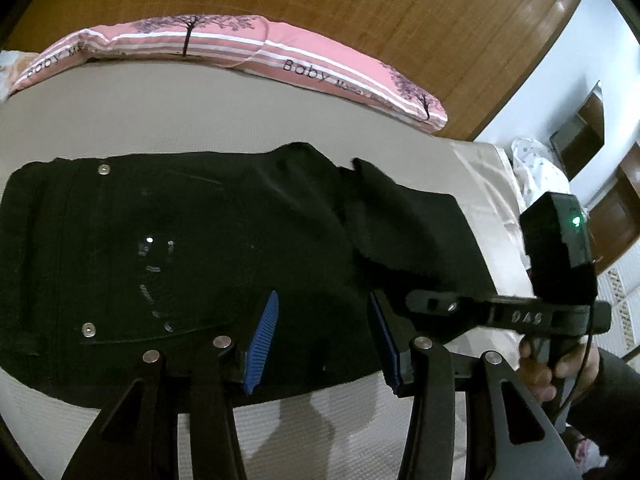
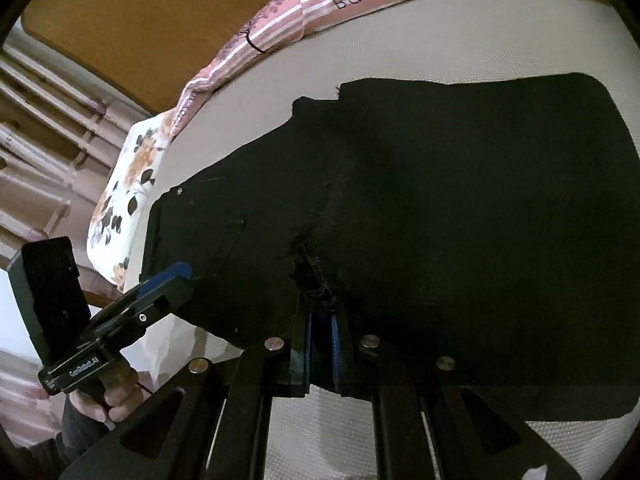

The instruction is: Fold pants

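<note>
Black pants point(image 1: 192, 240) lie on a beige bed point(image 1: 160, 120), waistband to the left, with a leg end folded back over them. My left gripper point(image 1: 324, 340) is open, its blue pads above the pants' near edge, empty. My right gripper point(image 2: 320, 344) is shut on the frayed hem of the pants point(image 2: 440, 220) at their near edge. The right gripper also shows in the left wrist view point(image 1: 432, 308), reaching in from the right onto the folded leg. The left gripper shows in the right wrist view point(image 2: 168, 280) over the waistband corner.
A pink striped pillow point(image 1: 280, 60) lies along the far side of the bed below a wooden headboard point(image 1: 360, 8). A floral pillow point(image 2: 124, 192) lies at the bed's left end. A white spotted cloth point(image 1: 536, 168) sits at the right edge.
</note>
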{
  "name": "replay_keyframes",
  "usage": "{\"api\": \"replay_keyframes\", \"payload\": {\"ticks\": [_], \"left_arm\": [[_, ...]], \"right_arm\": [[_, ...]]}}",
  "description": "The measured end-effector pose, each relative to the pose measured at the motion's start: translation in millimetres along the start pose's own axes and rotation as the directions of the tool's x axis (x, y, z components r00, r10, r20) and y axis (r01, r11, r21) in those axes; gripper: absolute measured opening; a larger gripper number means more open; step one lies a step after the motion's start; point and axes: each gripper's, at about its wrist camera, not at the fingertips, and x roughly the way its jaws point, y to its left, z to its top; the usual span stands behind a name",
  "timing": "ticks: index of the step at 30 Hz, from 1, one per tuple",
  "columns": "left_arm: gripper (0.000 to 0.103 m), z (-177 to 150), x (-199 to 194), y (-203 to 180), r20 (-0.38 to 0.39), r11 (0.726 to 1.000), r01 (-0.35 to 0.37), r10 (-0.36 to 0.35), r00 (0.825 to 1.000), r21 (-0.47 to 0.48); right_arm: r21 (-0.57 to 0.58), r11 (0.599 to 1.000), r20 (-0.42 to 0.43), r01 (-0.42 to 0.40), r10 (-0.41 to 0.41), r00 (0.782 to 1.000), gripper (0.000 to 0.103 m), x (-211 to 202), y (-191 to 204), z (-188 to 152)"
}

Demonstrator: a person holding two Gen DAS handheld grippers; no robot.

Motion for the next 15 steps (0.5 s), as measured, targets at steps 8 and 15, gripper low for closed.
{"api": "replay_keyframes", "payload": {"ticks": [8, 15], "left_arm": [[0.048, 4, 3, -11, -0.014, 1.0, -0.001, 0.002, 1.0, 0.03], [0.048, 30, 2, -36, 0.029, 0.994, 0.019, -0.022, 0.999, 0.103]], "right_arm": [[-0.077, 0.997, -0.06, -0.01, 0.006, 0.998, 0.033, 7, 15, -9], [-0.093, 0.992, 0.114, 0.084, -0.073, 0.991, 0.036, -51, 4, -6]]}}
